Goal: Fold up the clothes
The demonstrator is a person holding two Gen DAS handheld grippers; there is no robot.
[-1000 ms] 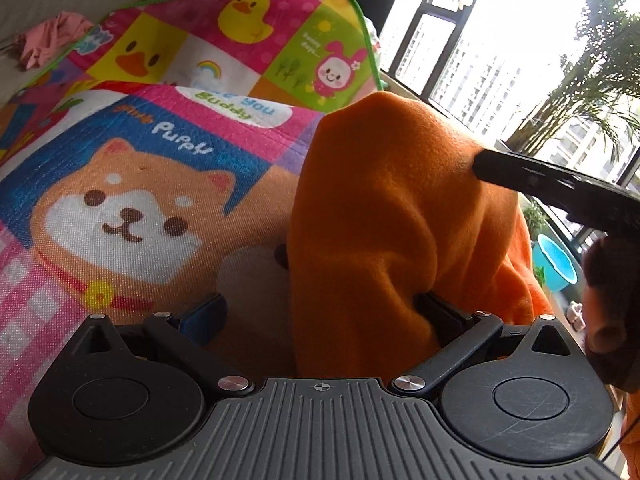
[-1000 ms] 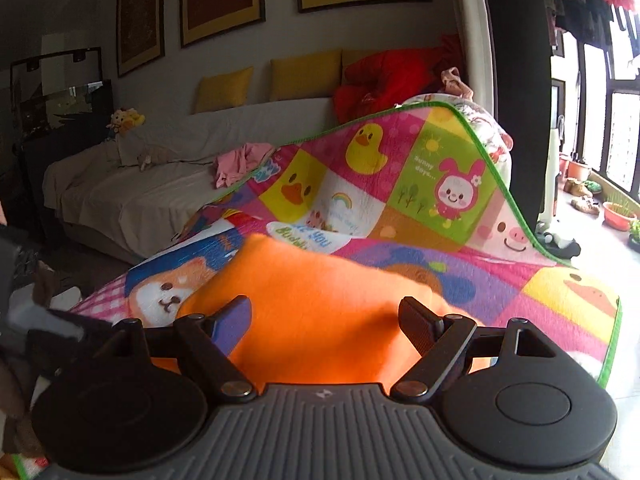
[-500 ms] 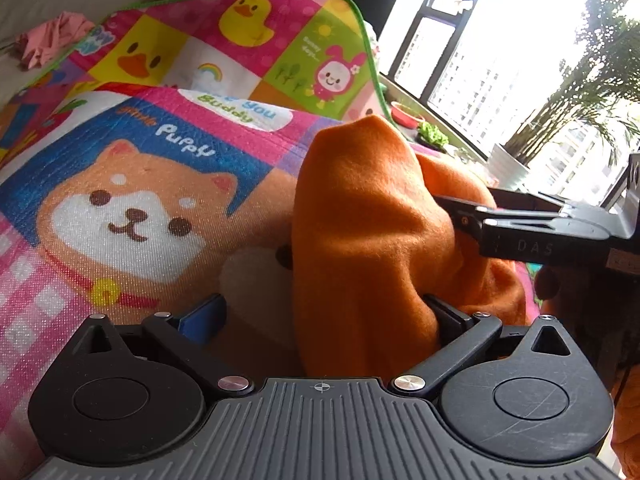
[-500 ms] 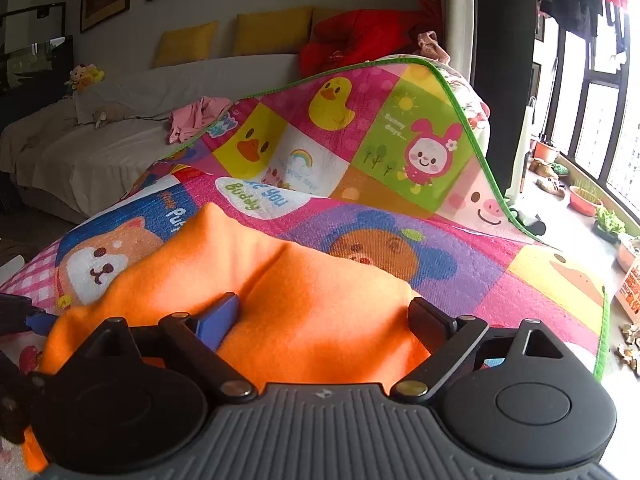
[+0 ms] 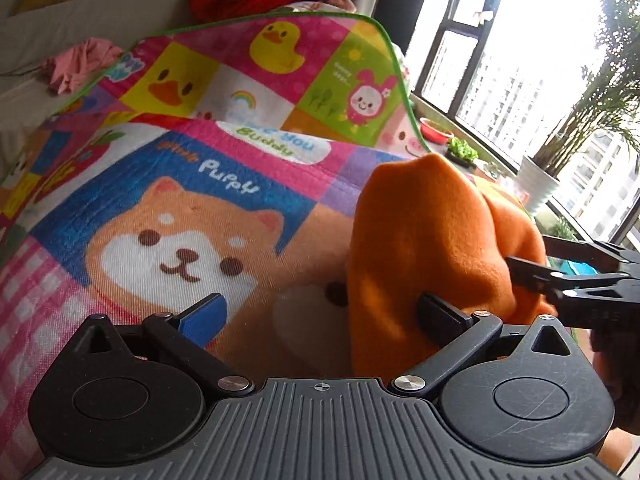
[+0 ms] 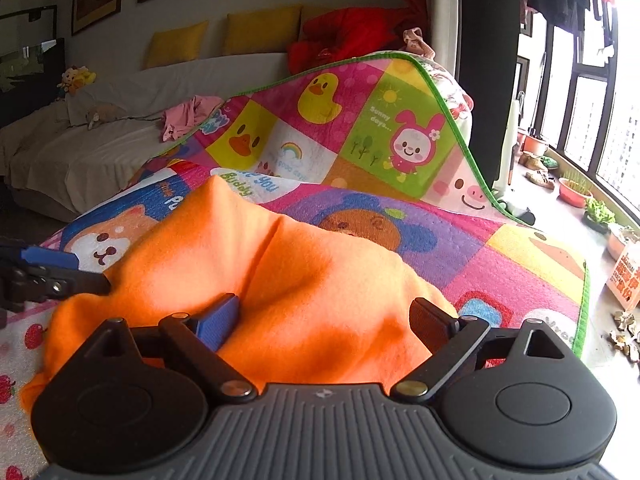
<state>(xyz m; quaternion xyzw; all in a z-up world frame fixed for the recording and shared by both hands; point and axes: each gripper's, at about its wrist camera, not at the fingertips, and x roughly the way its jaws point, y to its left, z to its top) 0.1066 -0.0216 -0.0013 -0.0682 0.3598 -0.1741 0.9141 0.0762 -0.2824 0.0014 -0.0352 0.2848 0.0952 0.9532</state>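
An orange fleece garment (image 6: 320, 272) lies bunched on a colourful cartoon play mat (image 6: 480, 264). My right gripper (image 6: 326, 322) is open wide over its near edge, with the fleece between and under the fingers and neither pad pressing on it. In the left wrist view the garment (image 5: 432, 240) stands as a hump on the mat (image 5: 160, 200). My left gripper (image 5: 322, 316) is open too, and only its right finger touches the cloth. The right gripper (image 5: 528, 256) enters from the right edge at the garment's side. The left gripper (image 6: 68, 270) shows at the left edge of the right wrist view.
The mat's far end rises over a bulky heap. Behind it a white-covered sofa (image 6: 100, 140) holds a pink garment (image 6: 188, 116) and a red pile (image 6: 352, 36). Windows, potted plants (image 5: 540, 176) and bowls (image 6: 572, 194) line the floor on the right.
The orange garment has sunk from a raised hump to lie lower on the mat. The right gripper came down with it and its jaws spread a little wider. The left gripper stayed put.
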